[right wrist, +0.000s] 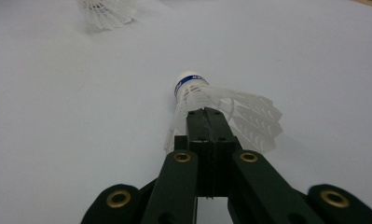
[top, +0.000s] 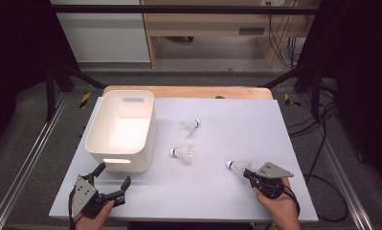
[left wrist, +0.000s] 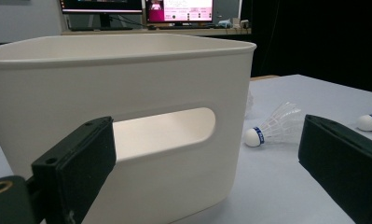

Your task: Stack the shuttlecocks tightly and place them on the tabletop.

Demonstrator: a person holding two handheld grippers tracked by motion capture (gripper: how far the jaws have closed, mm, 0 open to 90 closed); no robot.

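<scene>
White bin (top: 123, 128) stands before left claw (top: 113, 176); shuttlecocks (top: 183, 153) beside.

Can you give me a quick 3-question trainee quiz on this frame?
1. True or false: the bin holds a shuttlecock.
2. How many shuttlecocks lie free on the table? A) one B) two C) three
3. Fill in: the right gripper is shut on the skirt of a ____.

Key: 1. False: what shows of its inside is bare. 2. B: the far shuttlecock and the middle shuttlecock. 3. shuttlecock. The left gripper is open by the bin's handle slot.
</scene>
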